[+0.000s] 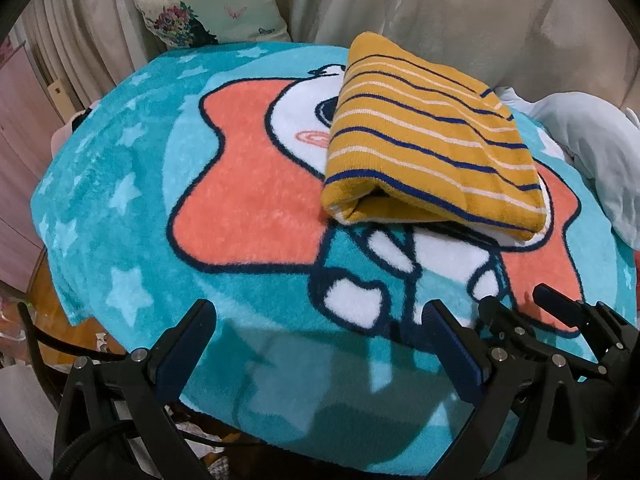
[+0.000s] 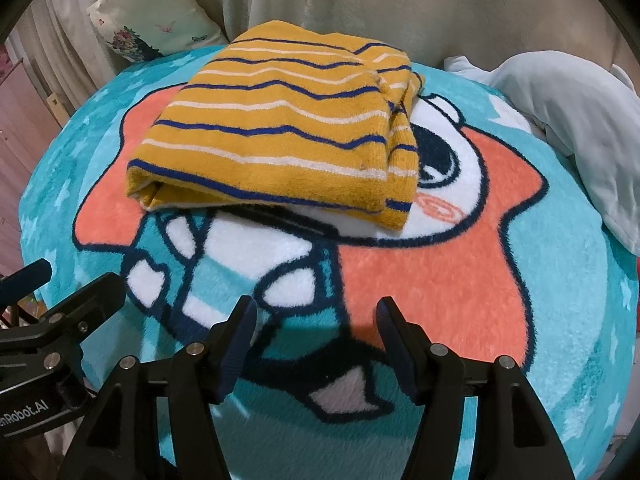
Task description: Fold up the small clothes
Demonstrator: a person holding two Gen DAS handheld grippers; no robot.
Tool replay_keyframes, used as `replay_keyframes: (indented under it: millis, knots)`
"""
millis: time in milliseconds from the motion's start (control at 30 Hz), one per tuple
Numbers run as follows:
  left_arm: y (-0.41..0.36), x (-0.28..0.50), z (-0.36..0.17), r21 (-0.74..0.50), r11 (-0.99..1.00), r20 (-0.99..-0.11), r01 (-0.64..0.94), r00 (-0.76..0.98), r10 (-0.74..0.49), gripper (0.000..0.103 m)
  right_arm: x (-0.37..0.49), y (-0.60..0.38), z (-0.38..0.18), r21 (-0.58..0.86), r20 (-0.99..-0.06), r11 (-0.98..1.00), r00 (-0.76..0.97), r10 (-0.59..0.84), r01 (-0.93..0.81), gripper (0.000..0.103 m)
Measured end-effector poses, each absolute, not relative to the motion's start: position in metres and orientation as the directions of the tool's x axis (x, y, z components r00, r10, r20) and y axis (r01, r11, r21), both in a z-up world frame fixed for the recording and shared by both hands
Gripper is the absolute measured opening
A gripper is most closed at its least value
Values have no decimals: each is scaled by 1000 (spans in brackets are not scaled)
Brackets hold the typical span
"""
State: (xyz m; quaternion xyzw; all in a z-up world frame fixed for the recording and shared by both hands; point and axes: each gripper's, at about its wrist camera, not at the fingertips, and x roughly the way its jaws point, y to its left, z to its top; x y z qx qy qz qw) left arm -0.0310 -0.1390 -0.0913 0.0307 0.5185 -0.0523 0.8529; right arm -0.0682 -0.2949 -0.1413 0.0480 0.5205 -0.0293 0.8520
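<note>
I see my left gripper (image 1: pixel 320 316) with its jaws spread wide and empty above the near part of the teal cartoon blanket (image 1: pixel 120 216), and my right gripper (image 2: pixel 316 312) just beside it, jaws moderately apart and likewise gripping nothing. The folded mustard striped garment (image 2: pixel 276 136) lies flat on the blanket well ahead of both sets of jaws, touched by neither. A pale blue cloth (image 2: pixel 572 120) sits off to the right and a floral pillow (image 1: pixel 208 0) stands behind.

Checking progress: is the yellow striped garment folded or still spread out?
Folded. The yellow striped garment lies as a compact layered bundle on the teal blanket, its doubled edge showing in front.
</note>
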Motion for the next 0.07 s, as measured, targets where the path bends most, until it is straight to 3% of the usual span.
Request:
replay_keyframes:
  millis: [67]
  knots:
    - [-141, -34, -89, 8, 992, -886, 125, 461, -51, 103, -70, -294, -142, 53, -892, 994, 452, 4, 96, 68]
